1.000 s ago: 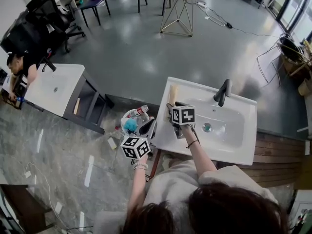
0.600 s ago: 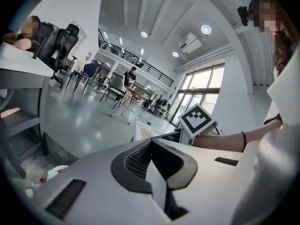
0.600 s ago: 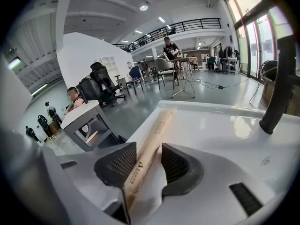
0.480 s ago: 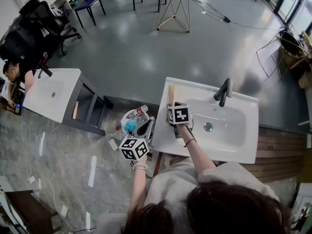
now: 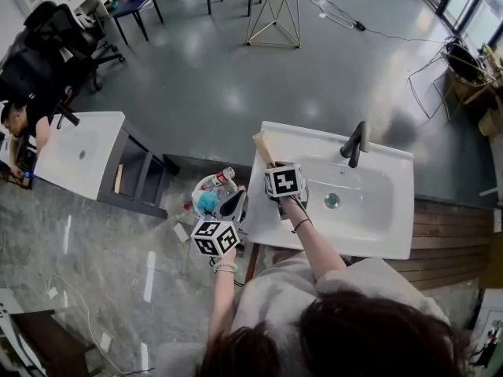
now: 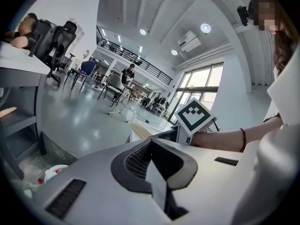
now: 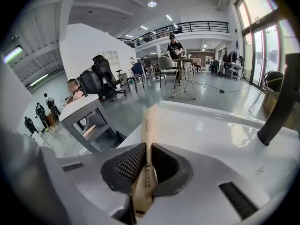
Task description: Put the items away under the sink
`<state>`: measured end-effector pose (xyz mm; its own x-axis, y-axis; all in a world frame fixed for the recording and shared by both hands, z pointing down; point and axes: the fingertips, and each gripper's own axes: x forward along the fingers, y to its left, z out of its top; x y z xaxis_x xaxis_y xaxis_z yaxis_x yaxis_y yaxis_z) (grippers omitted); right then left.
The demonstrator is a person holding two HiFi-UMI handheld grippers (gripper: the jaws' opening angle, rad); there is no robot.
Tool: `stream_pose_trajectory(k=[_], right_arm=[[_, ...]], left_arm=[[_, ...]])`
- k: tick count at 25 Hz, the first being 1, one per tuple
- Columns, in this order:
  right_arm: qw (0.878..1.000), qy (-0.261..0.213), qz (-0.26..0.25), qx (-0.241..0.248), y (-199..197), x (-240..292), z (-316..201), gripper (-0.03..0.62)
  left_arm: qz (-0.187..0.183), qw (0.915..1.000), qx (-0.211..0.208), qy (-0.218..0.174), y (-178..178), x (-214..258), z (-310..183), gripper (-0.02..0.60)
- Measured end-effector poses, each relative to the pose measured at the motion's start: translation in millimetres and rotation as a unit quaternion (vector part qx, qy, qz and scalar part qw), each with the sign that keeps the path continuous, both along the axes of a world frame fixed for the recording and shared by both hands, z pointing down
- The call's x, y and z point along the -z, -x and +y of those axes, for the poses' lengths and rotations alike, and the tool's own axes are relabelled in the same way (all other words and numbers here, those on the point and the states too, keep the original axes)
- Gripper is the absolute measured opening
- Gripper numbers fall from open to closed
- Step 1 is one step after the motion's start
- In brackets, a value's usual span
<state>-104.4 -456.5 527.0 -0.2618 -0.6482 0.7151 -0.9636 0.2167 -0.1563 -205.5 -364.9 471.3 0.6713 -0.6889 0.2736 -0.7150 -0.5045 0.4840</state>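
Right gripper [image 7: 148,165], jaws just closing, pinches a board [image 7: 150,121] above the white sink [image 7: 211,125]. Left gripper [image 6: 150,149] is closed and empty. Grey floor [image 5: 220,85] lies ahead.

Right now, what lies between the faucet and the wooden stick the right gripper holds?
Head view: only bare sink lies between the faucet and the stick.

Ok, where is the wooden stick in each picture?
Head view: the wooden stick lies tilted at the left edge of the sink, held by the right gripper.
Left gripper view: probably the tan strip near the middle.
Right gripper view: bottom middle, clamped between that gripper's jaws, which have just been closing.
Shared landmark: the wire-legged round table.
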Motion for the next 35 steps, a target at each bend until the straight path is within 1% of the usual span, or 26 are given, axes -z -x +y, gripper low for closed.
stream_pose_trajectory(k=[4, 9, 13, 23, 30, 35], right_arm=[[0.997, 0.014, -0.061, -0.034, -10.1, 5.2, 1.6, 0.044], [0.996, 0.004, -0.083, -0.037, -15.7, 21.2, 7.7, 0.044], [0.994, 0.000, -0.099, -0.036, -15.7, 30.6, 18.4, 0.044], [0.994, -0.015, -0.099, -0.033, -33.3, 47.1, 57.4, 0.044], [0.992, -0.023, -0.113, -0.049, -50.8, 56.3, 101.0, 0.044], [0.989, -0.033, -0.130, -0.057, -60.5, 66.3, 137.9, 0.044]], left_arm=[[-0.004, 1.0000, 0.001, -0.004, 0.2, 4.3, 3.4, 0.002], [-0.003, 0.9999, 0.002, -0.013, -2.8, 11.0, 8.1, 0.002], [-0.005, 0.9998, -0.014, -0.014, -14.8, 10.7, 18.8, 0.002], [-0.002, 0.9990, -0.038, -0.025, -41.6, 21.1, 49.5, 0.002], [-0.002, 0.9982, -0.055, -0.026, -53.8, 22.4, 90.0, 0.002], [-0.007, 0.9968, -0.075, -0.025, -66.1, 22.7, 121.3, 0.002]])
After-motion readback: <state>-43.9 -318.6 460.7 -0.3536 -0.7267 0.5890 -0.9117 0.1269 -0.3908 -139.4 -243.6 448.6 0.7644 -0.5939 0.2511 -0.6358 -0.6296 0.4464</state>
